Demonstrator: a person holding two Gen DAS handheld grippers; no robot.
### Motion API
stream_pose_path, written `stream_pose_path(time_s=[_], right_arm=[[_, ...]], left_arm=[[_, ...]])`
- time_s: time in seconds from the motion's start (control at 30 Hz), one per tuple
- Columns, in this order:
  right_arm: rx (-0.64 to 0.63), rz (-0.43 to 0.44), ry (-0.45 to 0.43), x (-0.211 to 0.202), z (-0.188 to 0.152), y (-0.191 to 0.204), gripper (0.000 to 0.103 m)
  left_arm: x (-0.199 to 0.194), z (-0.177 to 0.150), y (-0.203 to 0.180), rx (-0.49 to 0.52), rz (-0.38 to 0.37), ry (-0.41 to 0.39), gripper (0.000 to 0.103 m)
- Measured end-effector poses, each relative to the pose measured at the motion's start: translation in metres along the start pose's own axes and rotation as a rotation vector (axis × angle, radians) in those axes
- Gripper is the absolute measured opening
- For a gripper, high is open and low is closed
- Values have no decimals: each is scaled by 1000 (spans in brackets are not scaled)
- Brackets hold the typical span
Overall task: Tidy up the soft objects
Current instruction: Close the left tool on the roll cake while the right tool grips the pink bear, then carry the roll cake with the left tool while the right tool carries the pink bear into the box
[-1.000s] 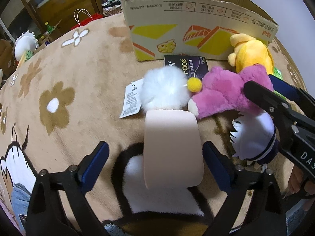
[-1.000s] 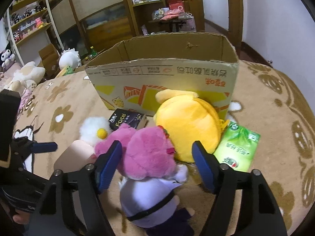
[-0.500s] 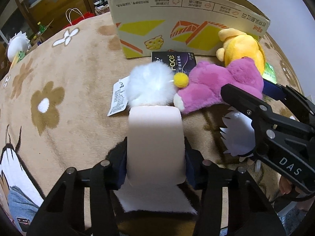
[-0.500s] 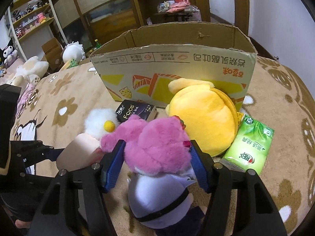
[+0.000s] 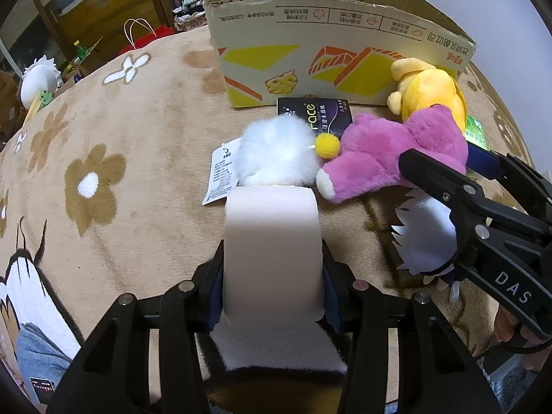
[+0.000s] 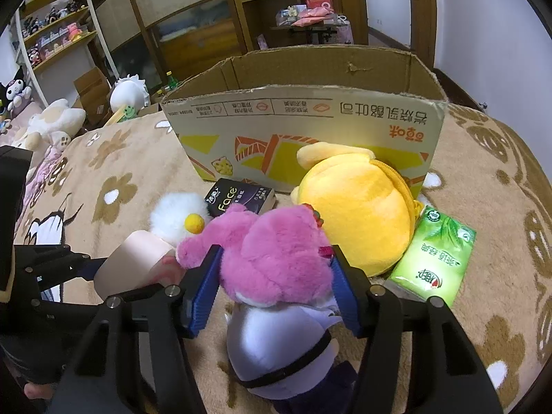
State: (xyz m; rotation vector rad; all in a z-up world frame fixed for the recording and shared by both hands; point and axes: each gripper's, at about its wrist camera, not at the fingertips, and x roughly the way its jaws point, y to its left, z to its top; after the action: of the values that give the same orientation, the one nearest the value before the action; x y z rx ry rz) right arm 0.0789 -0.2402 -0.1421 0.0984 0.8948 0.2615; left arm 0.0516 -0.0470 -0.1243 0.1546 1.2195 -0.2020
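My left gripper [image 5: 272,286] is shut on a pale pink soft block [image 5: 272,241], which also shows in the right wrist view [image 6: 134,265]. A white fluffy ball [image 5: 276,153] with a yellow pompom lies just beyond it. My right gripper [image 6: 272,286] is shut on the pink plush bear [image 6: 276,258], which lies over a white-and-navy plush doll [image 6: 283,341]. The bear [image 5: 390,148] and the right gripper also show in the left wrist view. A yellow plush [image 6: 355,214] rests against the open cardboard box [image 6: 303,131].
A dark "Face" tissue pack [image 6: 241,196] lies in front of the box. A green tissue pack [image 6: 434,258] lies to the right of the yellow plush. All sit on a tan flowered blanket [image 5: 103,158]. Shelves and more plush toys [image 6: 51,120] stand at the far left.
The left gripper closed on the pink block. The right gripper moved forward and closed on the pink bear.
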Motion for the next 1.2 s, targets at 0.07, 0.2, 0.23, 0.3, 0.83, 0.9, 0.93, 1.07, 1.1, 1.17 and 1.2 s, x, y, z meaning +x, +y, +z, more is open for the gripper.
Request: stream_pose_path(time_s=[0.07, 0.2, 0.23, 0.3, 0.83, 0.9, 0.93, 1.07, 1.1, 1.17, 1.2], right_arm=[[0, -4, -5, -2, 0, 0, 62], [-6, -17, -27, -10, 0, 1, 62], [-5, -19, -32, -13, 0, 1, 61], [0, -23, -42, -17, 0, 0, 61], [34, -45, -160, -59, -1, -6, 60], [46, -52, -180, -66, -1, -8, 60], [52, -56, -193, -70, 0, -9, 60], [56, -82, -234, -84, 0, -11, 60], [57, -90, -244, -87, 1, -11, 60], [62, -108, -269, -94, 2, -11, 60], [64, -123, -281, -98, 3, -11, 60]], left_arm=[[-1, 0, 0, -1, 1, -3, 45], [-3, 1, 1, -1, 6, -15, 45], [-4, 0, 0, -2, 7, -18, 45], [-6, 1, 1, -3, 8, -27, 45], [-40, 0, 7, -12, 31, -168, 45], [-45, -1, 7, -10, 30, -195, 45], [-50, -1, 7, -8, 30, -214, 45], [-69, -2, 6, -5, 33, -302, 45], [-75, -1, 6, -5, 32, -329, 45], [-85, 0, 7, -11, 25, -368, 45], [-91, 0, 7, -15, 16, -385, 45]])
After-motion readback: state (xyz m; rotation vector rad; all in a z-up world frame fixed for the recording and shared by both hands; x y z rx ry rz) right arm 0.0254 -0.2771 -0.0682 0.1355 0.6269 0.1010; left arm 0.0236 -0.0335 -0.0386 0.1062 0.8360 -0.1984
